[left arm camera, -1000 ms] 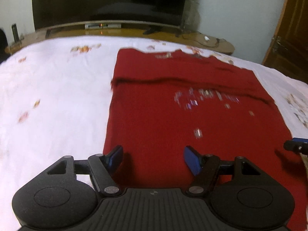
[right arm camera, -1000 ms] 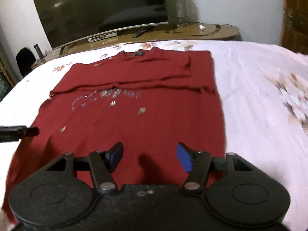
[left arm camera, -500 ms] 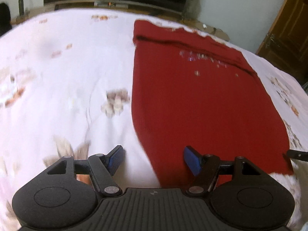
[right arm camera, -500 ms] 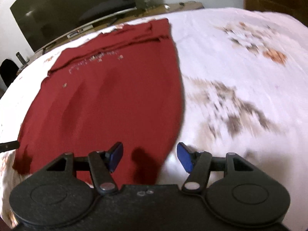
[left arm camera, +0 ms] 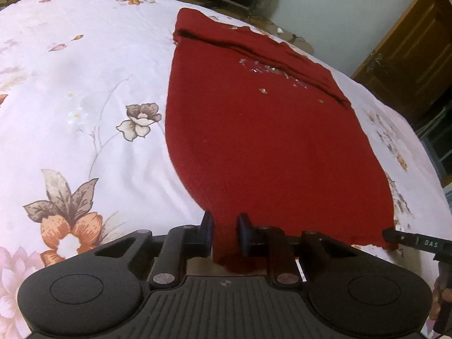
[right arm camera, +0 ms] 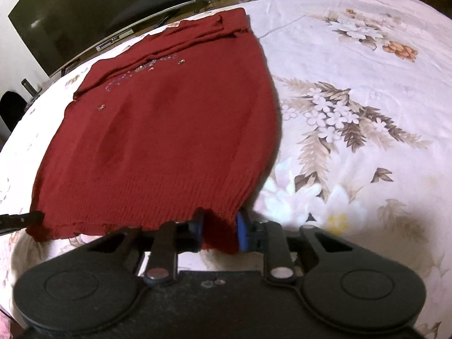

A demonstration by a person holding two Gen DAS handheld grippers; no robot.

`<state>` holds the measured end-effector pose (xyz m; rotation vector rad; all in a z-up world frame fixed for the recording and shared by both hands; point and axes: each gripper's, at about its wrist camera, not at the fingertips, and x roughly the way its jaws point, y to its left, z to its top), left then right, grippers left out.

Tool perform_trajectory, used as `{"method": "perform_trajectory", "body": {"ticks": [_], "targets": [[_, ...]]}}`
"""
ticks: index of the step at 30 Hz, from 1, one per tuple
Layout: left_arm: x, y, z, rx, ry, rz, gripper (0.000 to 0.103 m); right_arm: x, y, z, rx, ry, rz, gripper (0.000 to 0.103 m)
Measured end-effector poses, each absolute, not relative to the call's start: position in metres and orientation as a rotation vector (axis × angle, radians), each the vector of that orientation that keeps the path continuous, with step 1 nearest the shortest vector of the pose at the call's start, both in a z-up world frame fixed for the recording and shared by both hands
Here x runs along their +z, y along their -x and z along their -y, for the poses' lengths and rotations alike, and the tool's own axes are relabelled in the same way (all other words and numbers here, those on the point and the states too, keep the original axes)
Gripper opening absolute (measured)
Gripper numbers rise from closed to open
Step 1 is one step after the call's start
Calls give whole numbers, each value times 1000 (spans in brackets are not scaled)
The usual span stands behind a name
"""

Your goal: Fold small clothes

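Note:
A dark red knit sweater [left arm camera: 262, 130] lies flat on a floral bedsheet [left arm camera: 84, 90], sleeves folded across its far end, small sequins on the chest. My left gripper [left arm camera: 225, 233] is shut on the near left corner of its ribbed hem. My right gripper [right arm camera: 219, 231] is shut on the near right corner of the hem of the sweater [right arm camera: 163, 130]. Each gripper's tip shows at the edge of the other's view: the right gripper [left arm camera: 395, 236] and the left gripper [right arm camera: 28, 217].
The white floral sheet [right arm camera: 353, 84] spreads wide on both sides of the sweater. A dark TV [right arm camera: 93, 11] on a low wooden stand sits beyond the bed's far edge. A wooden door [left arm camera: 409, 53] is at the far right.
Both grippers moved back from over the sweater to its near hem and closed from open onto the two hem corners.

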<state>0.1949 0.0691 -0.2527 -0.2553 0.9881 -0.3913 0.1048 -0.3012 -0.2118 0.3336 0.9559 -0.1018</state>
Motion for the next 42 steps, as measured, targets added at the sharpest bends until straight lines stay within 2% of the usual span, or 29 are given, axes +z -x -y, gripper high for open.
{"method": "perform_trajectory", "body": {"ticks": [3,8,12,13,14,15,18,24,25,27,34,42], "targets": [[-251,-195,-69,-406,262,-983,9,-211,-105,300,-108,-334,-945,13],[-240,-202,-67,-432,275,-938,8,-204,-108,303,-100,-361,-918,7],[-232,-213,-60,-443,232,-929,8,-195,-117,301,-84,-346,-903,8],[-232,-213,-58,-445,202,-923,8,-196,-120,299,-79,-321,-917,12],[-232,-211,-56,-457,166,-924,8,-196,-120,298,-80,-308,-914,21],[-235,-210,-55,-460,139,-932,8,-196,-119,298,-72,-297,-915,22],[-243,-207,-59,-465,148,-977,9,-199,-113,297,-79,-248,-932,23],[-254,-214,-69,-461,258,-1026,8,-211,-108,310,-96,-343,-969,24],[-255,-214,-70,-458,265,-1026,8,-213,-107,310,-94,-359,-967,23],[-253,-213,-72,-472,297,-1016,8,-213,-107,309,-67,-380,-970,7],[-212,-245,-64,-505,334,-893,7,-179,-130,316,29,-482,-866,6],[-184,-335,-49,-435,382,-776,7,-141,-220,347,70,-484,-752,6]]}}
